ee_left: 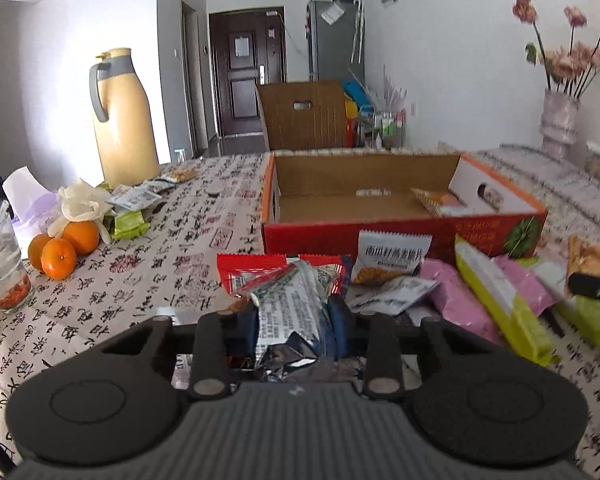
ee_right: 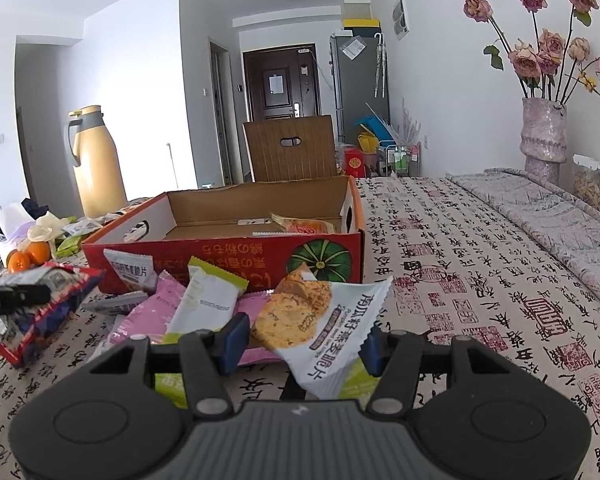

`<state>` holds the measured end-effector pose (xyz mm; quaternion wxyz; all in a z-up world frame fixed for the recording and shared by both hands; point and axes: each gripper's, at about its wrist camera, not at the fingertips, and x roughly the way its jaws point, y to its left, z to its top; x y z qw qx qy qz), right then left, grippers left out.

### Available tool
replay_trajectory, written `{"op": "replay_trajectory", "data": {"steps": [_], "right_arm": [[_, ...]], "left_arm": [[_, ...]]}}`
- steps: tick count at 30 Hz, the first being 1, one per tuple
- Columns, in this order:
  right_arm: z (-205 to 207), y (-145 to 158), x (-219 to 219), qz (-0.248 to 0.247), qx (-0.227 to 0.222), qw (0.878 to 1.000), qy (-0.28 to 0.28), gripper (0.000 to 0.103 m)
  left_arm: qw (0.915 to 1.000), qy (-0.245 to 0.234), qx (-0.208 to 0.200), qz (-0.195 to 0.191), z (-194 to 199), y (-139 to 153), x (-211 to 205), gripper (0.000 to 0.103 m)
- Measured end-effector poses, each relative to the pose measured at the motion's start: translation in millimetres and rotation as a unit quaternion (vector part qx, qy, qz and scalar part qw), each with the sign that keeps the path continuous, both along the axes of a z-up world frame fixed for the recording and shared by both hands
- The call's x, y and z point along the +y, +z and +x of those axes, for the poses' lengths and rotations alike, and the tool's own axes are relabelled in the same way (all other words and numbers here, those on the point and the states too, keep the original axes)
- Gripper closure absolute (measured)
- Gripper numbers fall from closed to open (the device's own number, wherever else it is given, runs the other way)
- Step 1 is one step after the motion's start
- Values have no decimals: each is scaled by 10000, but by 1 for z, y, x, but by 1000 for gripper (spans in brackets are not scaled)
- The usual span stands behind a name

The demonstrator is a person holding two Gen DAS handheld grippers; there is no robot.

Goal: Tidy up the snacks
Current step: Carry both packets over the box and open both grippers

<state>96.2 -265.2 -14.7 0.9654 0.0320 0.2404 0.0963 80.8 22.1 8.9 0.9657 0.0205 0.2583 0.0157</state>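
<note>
My left gripper [ee_left: 298,320] is shut on a crinkled silver and red snack packet [ee_left: 288,304], held just above the patterned tablecloth. In the right wrist view that packet [ee_right: 56,300] shows at the left edge. My right gripper [ee_right: 304,346] is shut on a white packet with a cracker picture [ee_right: 316,316], which is tilted. Ahead of both lies the open red cardboard box [ee_left: 400,236] [ee_right: 220,248] with one orange packet [ee_left: 440,200] [ee_right: 306,226] inside. Between grippers and box lies a pile of pink [ee_left: 456,300], yellow-green [ee_left: 500,304] and white packets [ee_left: 392,256].
On the left of the table are a tan thermos jug [ee_left: 120,120], three oranges [ee_left: 64,248], a glass [ee_left: 2,264], a tissue pack and more small packets [ee_left: 134,200]. A vase of dried roses [ee_right: 544,136] stands at the right. A wooden chair [ee_left: 304,116] sits behind the table.
</note>
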Motion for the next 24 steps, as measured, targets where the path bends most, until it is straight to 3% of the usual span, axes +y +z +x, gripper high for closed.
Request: {"op": "replay_trajectory", "data": {"steps": [12,24], "right_arm": [[-1,6,6,-3,-69,9999,121,47],[24,26,22,87,-372,9989,281,47]], "left_arm": [[9985,-52,-450,-316,-10,28,-3,68],[9953,-166,-831,-469,25,55,-20,68]]}}
